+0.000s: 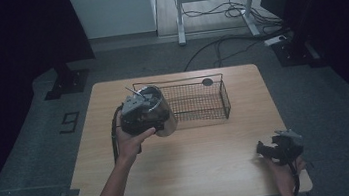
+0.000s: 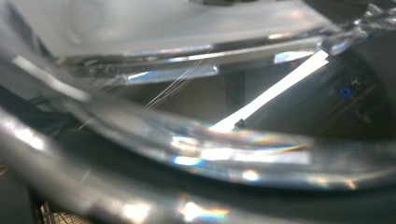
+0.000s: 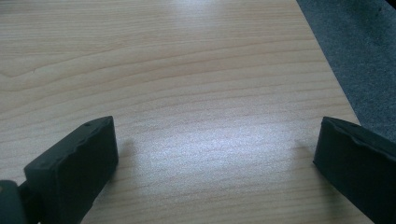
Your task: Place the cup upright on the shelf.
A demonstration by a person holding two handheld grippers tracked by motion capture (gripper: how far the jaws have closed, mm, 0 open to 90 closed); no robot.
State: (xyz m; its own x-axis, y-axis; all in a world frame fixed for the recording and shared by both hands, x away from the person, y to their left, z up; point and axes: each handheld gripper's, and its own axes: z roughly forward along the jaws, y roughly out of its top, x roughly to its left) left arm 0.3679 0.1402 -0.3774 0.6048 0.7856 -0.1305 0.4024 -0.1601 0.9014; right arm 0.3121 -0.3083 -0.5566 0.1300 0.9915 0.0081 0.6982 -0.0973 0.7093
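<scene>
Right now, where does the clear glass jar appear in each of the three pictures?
High view: the glass jar is left of centre, tilted, held at the left gripper, beside the left end of the wire basket.
Left gripper view: the jar's curved clear wall, very close and blurred, spans the frame.
Right gripper view: not in it; bare wood between the open jaws.
Shared landmark: the wooden table.
</scene>
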